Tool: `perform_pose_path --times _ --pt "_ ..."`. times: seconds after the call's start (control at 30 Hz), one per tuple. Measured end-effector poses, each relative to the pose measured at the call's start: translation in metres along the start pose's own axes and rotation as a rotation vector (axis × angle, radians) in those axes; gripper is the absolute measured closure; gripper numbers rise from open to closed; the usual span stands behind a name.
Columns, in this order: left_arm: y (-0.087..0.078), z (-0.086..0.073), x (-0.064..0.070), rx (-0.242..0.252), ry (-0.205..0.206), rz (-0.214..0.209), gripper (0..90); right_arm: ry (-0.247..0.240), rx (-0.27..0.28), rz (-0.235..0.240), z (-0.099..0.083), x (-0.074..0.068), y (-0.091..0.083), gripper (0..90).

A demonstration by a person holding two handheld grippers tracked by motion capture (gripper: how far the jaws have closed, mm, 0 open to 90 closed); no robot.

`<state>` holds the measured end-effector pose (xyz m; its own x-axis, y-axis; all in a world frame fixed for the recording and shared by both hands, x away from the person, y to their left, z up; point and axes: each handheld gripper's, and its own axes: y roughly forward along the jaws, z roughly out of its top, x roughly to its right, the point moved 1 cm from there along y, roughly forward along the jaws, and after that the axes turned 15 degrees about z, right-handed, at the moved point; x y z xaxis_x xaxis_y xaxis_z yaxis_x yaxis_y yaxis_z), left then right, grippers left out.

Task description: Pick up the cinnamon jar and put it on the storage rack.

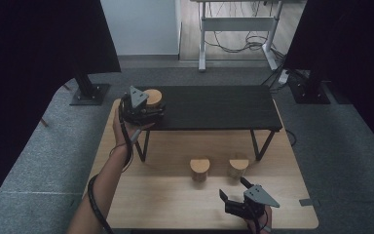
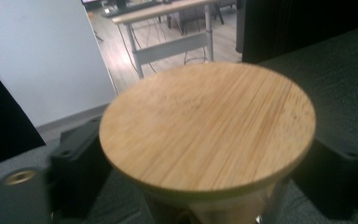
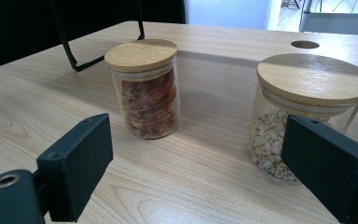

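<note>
**Jar up on the black shelf**

The wooden-lidded jar (image 1: 153, 98) sits at the left end of the black shelf (image 1: 214, 107), left gripper (image 1: 143, 111) clamped around its body. Down on the table (image 1: 126, 195), the right gripper (image 1: 233, 192) hovers with jaws spread, near two more jars (image 1: 199, 169).

Gap btwn red-filled jar (image 3: 145, 88) & pale-filled jar (image 3: 307, 112) passable.
</note>
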<state>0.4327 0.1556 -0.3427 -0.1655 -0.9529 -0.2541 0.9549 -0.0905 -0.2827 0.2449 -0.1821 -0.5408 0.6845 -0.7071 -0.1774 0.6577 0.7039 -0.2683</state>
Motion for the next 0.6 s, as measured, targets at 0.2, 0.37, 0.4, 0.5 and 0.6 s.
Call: perform_pose_path --times 0.2,0.37,0.4,0.5,0.6 --pt "-0.004 -0.005 -0.001 -0.020 0.003 -0.011 6.7 -0.006 -0.005 -0.005 -0.001 0.000 0.001 8.6" --pt "-0.010 -0.007 -0.003 -0.014 -0.002 -0.016 5.9 -0.009 -0.005 -0.008 -0.001 -0.001 0.001 8.6" --pt "-0.011 -0.008 -0.002 -0.014 0.003 -0.016 5.9 -0.010 -0.006 -0.008 -0.001 -0.001 0.001 8.6" --pt "-0.015 -0.010 0.000 -0.012 0.016 -0.028 5.8 -0.013 -0.008 -0.008 -0.001 -0.002 0.002 8.6" --pt "-0.021 -0.011 0.002 -0.001 0.021 -0.038 5.6 -0.018 -0.011 -0.006 -0.001 -0.003 0.003 8.6"
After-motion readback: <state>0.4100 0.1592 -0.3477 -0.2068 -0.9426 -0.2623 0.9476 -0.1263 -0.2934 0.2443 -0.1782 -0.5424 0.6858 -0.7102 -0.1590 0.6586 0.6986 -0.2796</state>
